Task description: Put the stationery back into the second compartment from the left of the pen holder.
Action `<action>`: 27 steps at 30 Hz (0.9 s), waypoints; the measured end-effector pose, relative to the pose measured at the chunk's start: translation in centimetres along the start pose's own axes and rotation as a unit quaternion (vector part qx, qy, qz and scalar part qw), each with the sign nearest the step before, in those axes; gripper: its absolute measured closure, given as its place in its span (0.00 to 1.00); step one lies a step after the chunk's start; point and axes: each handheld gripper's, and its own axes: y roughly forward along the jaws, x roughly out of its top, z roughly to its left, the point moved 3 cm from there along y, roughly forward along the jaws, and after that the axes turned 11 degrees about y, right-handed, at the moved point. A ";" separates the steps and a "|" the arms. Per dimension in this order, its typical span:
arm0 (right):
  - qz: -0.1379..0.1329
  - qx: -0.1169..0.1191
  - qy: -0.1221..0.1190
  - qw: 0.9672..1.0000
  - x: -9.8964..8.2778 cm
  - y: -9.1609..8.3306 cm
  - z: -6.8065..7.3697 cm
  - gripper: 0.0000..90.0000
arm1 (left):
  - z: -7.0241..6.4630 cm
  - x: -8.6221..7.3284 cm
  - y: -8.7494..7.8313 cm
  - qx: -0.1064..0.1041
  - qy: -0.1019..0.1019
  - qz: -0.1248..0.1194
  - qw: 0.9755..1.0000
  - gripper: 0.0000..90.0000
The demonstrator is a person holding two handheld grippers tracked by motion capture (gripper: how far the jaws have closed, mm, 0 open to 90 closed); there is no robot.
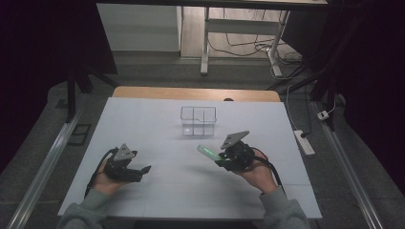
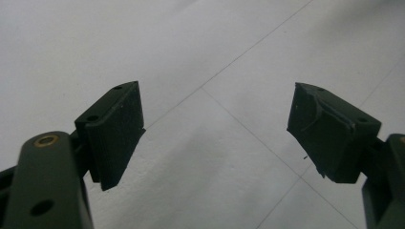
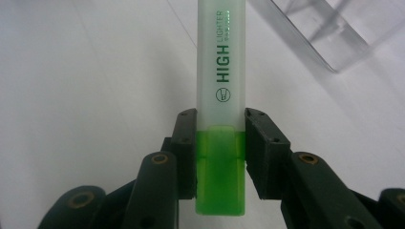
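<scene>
- Right claw (image 3: 220, 143) is clamped on a green highlighter (image 3: 221, 100), with both pads squeezing it right where the bright green end meets the frosted pale body.
- The green end pokes back between the claw's arms, and the pale body runs straight out ahead of it. You can read "HIGH LIGHTER" printed along it in the right gripper view.
- From the high view, that right claw (image 1: 220, 160) is held a bit above the surface, right of the middle and toward the near edge, and the highlighter (image 1: 208, 152) sticks out of it pointing left and away from the person.
- The person's right hand (image 1: 255, 172) wraps the gripper from underneath, sleeve coming in at the near edge.
- Just past the highlighter's tip, near the middle of the surface, sits a clear plastic organizer (image 1: 198, 120) split into compartments. The highlighter isn't touching it, and a corner of that organizer (image 3: 329, 36) also shows up in the right gripper view.
- Left claw (image 2: 215, 133) is wide open with nothing between the pads, just bare white surface (image 2: 191, 57) under it.
- In the high view the left claw (image 1: 143, 170) sits low near the near-left part of the surface (image 1: 143, 124), well apart from the organizer, with the left hand (image 1: 106, 180) cupping it.
</scene>
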 end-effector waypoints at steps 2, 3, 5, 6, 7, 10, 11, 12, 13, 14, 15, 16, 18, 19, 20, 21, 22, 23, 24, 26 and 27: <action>-0.003 -0.004 -0.007 1.000 -0.1 0.2 -0.1 0.74 | -0.1 0.0 0.0 0.000 0.003 0.003 1.000 0.22; 0.004 0.005 -0.003 1.000 -0.3 0.7 -0.2 0.74 | -0.2 0.0 0.0 0.000 0.005 0.003 1.000 0.22; 0.008 0.005 -0.006 1.000 -0.4 0.9 -0.3 0.74 | -0.2 0.0 -0.1 0.000 0.008 0.001 1.000 0.22; 0.010 0.006 -0.008 1.000 -0.6 1.2 -0.4 0.74 | -0.2 0.0 -0.2 0.000 0.009 0.000 1.000 0.22; 0.010 0.006 -0.008 1.000 -0.6 1.2 -0.4 0.74 | -0.2 0.0 -0.2 -0.002 0.009 -0.001 1.000 0.22; 0.011 0.008 -0.012 1.000 -0.6 1.3 -0.3 0.74 | -0.1 0.0 -0.2 -0.005 0.010 -0.003 1.000 0.22; 0.008 0.010 -0.020 1.000 -0.4 1.3 -0.2 0.74 | -0.1 0.0 -0.3 -0.006 0.010 -0.005 1.000 0.22; 0.008 0.010 -0.020 1.000 -0.4 1.3 -0.2 0.74 | -0.1 0.0 -0.3 -0.006 0.010 -0.007 1.000 0.22; 0.008 0.011 -0.026 1.000 -0.3 1.3 -0.2 0.74 | -0.1 0.0 -0.4 -0.006 0.009 -0.008 1.000 0.22; 0.006 0.015 -0.028 0.999 -0.3 1.4 -0.2 0.74 | 0.0 0.0 -0.4 -0.007 0.009 -0.009 1.000 0.22; 0.005 0.017 -0.031 0.999 -0.2 1.4 -0.2 0.74 | 0.0 0.1 -0.5 -0.006 0.010 -0.010 1.000 0.22; 0.007 0.018 -0.036 0.999 -0.2 1.4 -0.1 0.74 | 0.0 0.1 -0.6 -0.007 0.012 -0.011 1.000 0.22; 0.007 0.020 -0.045 0.999 -0.1 1.6 -0.1 0.74 | -0.1 0.2 -0.7 -0.007 0.015 -0.010 1.000 0.22; 0.004 0.020 -0.047 0.999 0.0 1.7 -0.1 0.74 | -0.2 0.2 -0.7 -0.007 0.017 -0.010 1.000 0.22; 0.003 0.022 -0.049 0.999 0.0 1.7 -0.1 0.74 | -0.2 0.2 -0.8 -0.007 0.018 -0.010 1.000 0.22; 0.003 0.024 -0.053 0.998 0.1 1.8 0.0 0.74 | -0.3 0.3 -0.8 -0.007 0.019 -0.010 1.000 0.22; 0.004 0.027 -0.056 0.998 0.1 1.8 0.0 0.74 | -0.3 0.3 -0.9 -0.007 0.021 -0.010 1.000 0.22; 0.003 0.029 -0.060 0.998 0.1 1.9 0.1 0.74 | -0.4 0.3 -0.9 -0.008 0.022 -0.009 1.000 0.22; 0.002 0.028 -0.066 0.997 0.2 2.0 0.0 0.74 | -0.4 0.4 -0.9 -0.008 0.024 -0.007 1.000 0.22; 0.002 0.030 -0.069 0.997 0.3 2.1 0.1 0.74 | -0.6 0.5 -0.9 -0.008 0.027 -0.006 1.000 0.22; 0.004 0.032 -0.073 0.997 0.4 2.1 0.1 0.74 | -0.6 0.6 -0.9 -0.008 0.028 -0.006 1.000 0.22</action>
